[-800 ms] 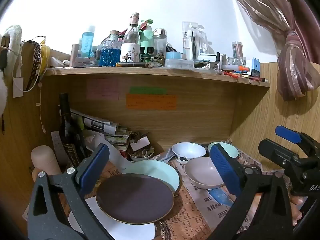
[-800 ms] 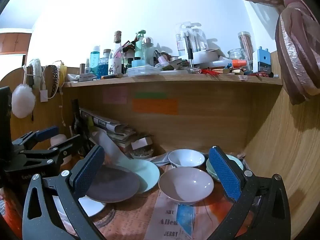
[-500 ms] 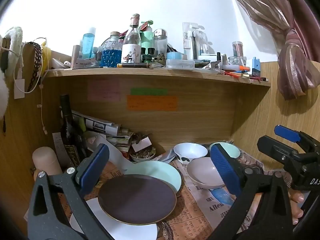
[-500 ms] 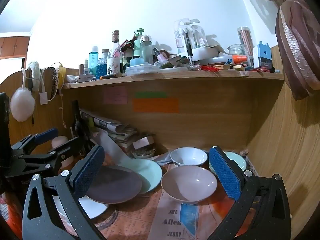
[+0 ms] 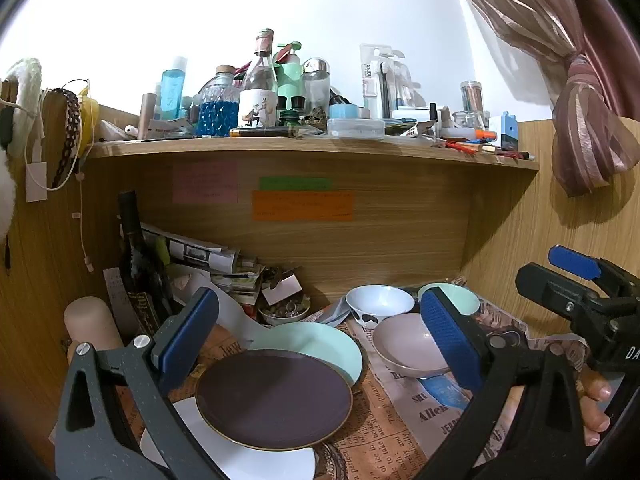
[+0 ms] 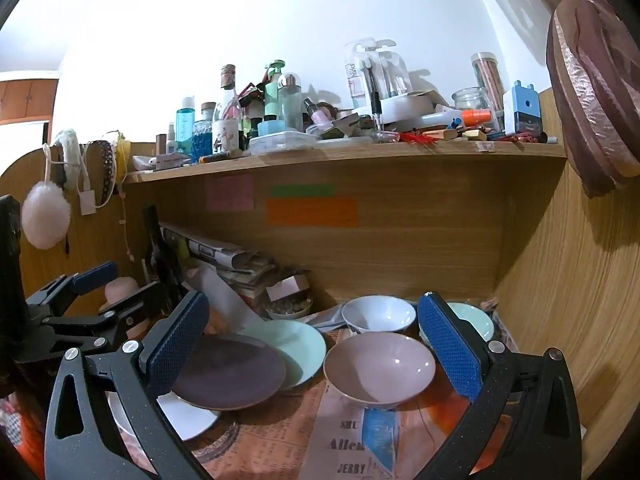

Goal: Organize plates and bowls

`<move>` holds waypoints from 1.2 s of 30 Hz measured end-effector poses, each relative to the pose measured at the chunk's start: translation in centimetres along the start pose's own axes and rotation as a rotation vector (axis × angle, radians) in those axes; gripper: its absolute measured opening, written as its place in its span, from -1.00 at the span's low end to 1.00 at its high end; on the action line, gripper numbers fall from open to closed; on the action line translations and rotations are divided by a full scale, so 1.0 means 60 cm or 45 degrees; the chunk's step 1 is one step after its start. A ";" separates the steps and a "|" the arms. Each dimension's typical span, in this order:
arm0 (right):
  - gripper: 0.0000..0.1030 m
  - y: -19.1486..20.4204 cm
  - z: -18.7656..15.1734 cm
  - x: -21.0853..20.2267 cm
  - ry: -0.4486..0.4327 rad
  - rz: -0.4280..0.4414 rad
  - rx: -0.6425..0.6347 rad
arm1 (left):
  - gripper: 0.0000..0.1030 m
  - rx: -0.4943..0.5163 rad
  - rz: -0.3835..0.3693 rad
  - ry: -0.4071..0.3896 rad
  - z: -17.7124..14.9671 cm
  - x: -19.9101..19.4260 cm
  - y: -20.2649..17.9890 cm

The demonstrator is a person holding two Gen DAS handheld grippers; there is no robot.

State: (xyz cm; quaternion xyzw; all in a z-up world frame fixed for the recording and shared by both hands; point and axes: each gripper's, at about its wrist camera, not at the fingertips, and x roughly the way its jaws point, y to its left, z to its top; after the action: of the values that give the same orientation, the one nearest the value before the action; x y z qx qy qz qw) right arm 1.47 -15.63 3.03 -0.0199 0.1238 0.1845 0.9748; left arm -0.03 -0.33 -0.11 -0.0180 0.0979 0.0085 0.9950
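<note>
Both pairs of jaws stood wide apart and held nothing; the left gripper (image 5: 316, 336) hung over a round dark purple plate with a thin gold rim (image 5: 274, 398), and the right gripper (image 6: 316, 342) hung over a shallow pale pink bowl (image 6: 378, 368). Taking that pink bowl as the landmark on the newspaper-covered desk (image 6: 280, 440): the purple plate lay to its left, overlapping a flat white plate (image 5: 264, 462) beneath it and a round mint-green plate (image 6: 294, 346) behind it; a white bowl with dark spots outside (image 5: 378, 304) sat just behind the pink bowl, and a mint-green bowl (image 5: 460, 298) sat behind it to the right; a small dish of oddments (image 5: 286, 310) stood further back to its left, beside folded newspapers (image 5: 200, 254).
</note>
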 end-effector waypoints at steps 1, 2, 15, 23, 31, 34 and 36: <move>1.00 0.000 0.000 0.000 -0.001 -0.001 0.001 | 1.00 0.008 -0.001 -0.002 -0.001 -0.001 -0.006; 1.00 0.000 0.001 -0.001 -0.002 0.000 0.003 | 1.00 0.010 0.000 -0.004 -0.001 -0.002 -0.007; 1.00 -0.006 0.000 -0.004 -0.003 0.017 0.037 | 1.00 0.012 -0.004 -0.004 -0.001 -0.002 -0.006; 1.00 -0.006 0.001 -0.005 -0.002 0.017 0.037 | 1.00 0.015 -0.006 -0.004 -0.001 -0.003 -0.008; 1.00 -0.005 0.001 -0.006 -0.006 0.024 0.039 | 1.00 0.010 -0.007 -0.003 0.000 -0.004 -0.008; 1.00 -0.004 0.001 -0.005 -0.007 0.027 0.033 | 1.00 0.015 -0.004 -0.005 -0.001 -0.003 -0.009; 1.00 -0.002 0.001 -0.005 -0.007 0.027 0.028 | 1.00 0.016 -0.005 -0.004 -0.001 -0.003 -0.009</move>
State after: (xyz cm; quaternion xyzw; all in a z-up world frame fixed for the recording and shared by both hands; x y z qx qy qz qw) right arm 1.26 -15.85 3.17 -0.0073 0.1233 0.1936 0.9733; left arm -0.23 -0.86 -0.11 -0.0120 0.0962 0.0060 0.9953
